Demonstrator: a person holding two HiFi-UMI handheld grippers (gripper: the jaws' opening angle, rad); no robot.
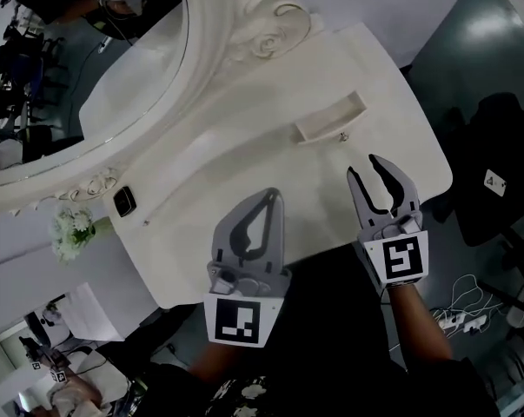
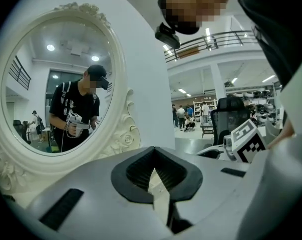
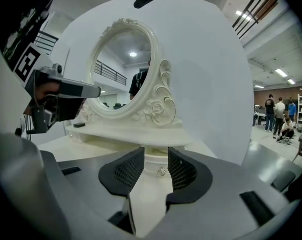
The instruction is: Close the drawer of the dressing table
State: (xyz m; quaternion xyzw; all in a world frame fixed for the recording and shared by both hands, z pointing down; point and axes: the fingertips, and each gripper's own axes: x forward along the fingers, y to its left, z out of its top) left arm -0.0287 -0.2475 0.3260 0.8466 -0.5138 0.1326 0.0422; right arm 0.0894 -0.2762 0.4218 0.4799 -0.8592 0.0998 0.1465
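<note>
White shallow painted drawer (image 1: 329, 120) with a small metal knob (image 1: 342, 135) sticks out over the cream tabletop (image 1: 244, 168), just ahead of the right gripper (image 1: 363, 167), fingers wide and empty. Left gripper (image 1: 273, 196) has its fingers pinched together. I'd push the front squarely, slowly.

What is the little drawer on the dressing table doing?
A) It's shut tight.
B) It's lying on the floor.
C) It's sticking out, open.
C: the drawer juts out from the dressing table, with its hollow top showing and its knob facing the open right hand-held gripper.
</note>
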